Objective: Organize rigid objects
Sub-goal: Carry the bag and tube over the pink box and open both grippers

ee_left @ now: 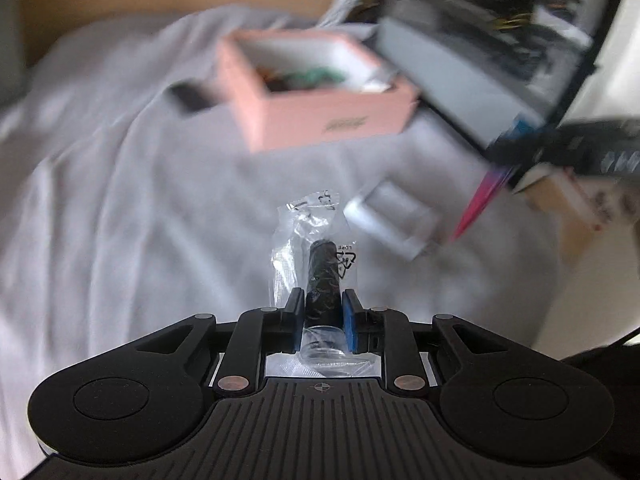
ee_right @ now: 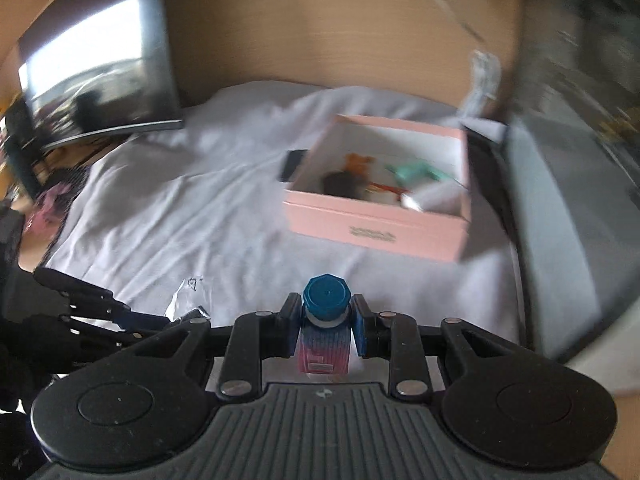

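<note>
Pink box lies ahead of both grippers; left gripper pinches a bagged black cylinder; right gripper, nearer, pinches a blue-capped bottle.

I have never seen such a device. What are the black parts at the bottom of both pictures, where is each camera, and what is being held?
The black parts are hand-held grippers; a person carries one in each hand. Each picture comes from a camera mounted on one gripper, looking forward along its fingers. The left gripper is shut on a black cylinder in a clear plastic bag. The right gripper is shut on a small pink-and-blue bottle with a blue cap. Ahead, on a grey cloth, stands an open pink cardboard box with some small items inside.
</note>
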A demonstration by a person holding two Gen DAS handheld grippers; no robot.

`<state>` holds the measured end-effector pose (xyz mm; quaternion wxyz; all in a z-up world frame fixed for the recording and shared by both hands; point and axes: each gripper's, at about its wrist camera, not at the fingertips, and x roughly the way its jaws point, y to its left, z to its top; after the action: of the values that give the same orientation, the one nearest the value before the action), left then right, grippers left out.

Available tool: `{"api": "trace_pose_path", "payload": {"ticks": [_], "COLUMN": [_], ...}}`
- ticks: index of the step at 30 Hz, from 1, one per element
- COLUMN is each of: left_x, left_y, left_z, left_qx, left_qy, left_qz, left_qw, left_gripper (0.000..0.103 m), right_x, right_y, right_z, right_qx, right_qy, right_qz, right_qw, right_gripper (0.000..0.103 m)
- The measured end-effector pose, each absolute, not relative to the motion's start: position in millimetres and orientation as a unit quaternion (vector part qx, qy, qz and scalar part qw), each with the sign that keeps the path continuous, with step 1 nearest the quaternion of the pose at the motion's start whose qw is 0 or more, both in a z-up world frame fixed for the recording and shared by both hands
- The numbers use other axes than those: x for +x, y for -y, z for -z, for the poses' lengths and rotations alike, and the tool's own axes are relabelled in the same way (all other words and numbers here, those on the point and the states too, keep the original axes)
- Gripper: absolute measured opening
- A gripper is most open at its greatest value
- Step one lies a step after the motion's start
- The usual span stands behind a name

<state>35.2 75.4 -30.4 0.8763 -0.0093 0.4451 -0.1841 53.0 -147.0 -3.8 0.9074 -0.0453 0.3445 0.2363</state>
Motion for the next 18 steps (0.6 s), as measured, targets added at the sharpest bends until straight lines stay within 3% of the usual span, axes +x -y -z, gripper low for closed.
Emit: {"api": "trace_pose_path", "payload": {"ticks": [10, 18], "left_x": [144, 235], "left_y": [-33, -12], "left_z": [-80, -95], "left_qx": [0.014, -0.034], "left_qy": [-0.32, -0.313], "left_qz": [0.229, 0.191], "left_qw": [0.919, 0.929], "left_gripper": [0.023, 0.023], "right_x": [37, 33], "right_y": [177, 177], "right_z": [1, -5], "right_qx": [-0.013, -0.021], "right_qy": [-0.318, -0.304], "right_qz": [-0.178, -0.165], "right_qw": [0.931, 0.938], "right_gripper": [0.026, 0.026]}}
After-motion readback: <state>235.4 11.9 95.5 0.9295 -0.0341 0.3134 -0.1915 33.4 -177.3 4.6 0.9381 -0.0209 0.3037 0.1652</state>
